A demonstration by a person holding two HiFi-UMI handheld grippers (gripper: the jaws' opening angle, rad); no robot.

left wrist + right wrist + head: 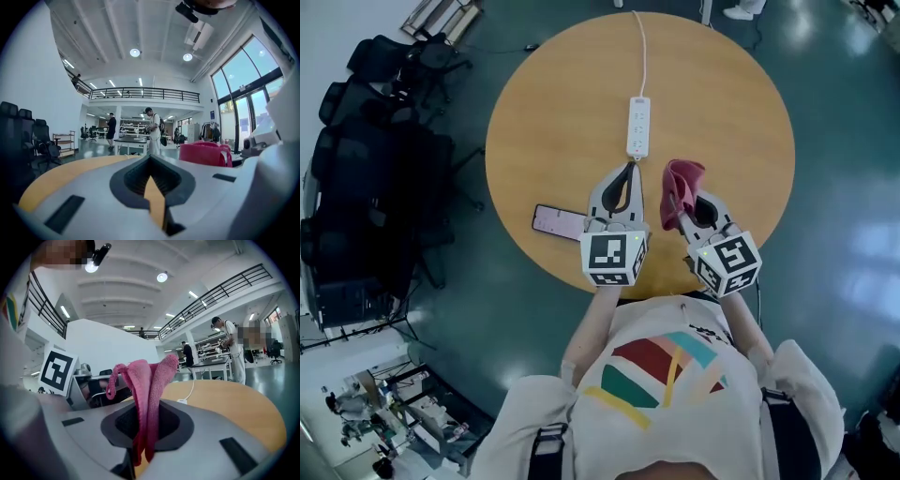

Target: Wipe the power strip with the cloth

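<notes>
You have no words, brand names or numbers to read anywhere here. The nearest things to signs are the square black-and-white markers on the cube (614, 259) of your left gripper (631, 166) and on the cube (728, 262) of your right gripper (686, 199). These are coded patterns, not letters. One of the left cube's markers shows again at the left of your right gripper view. A small blue sign (212, 115) on the far wall in your left gripper view is too small to read
</notes>
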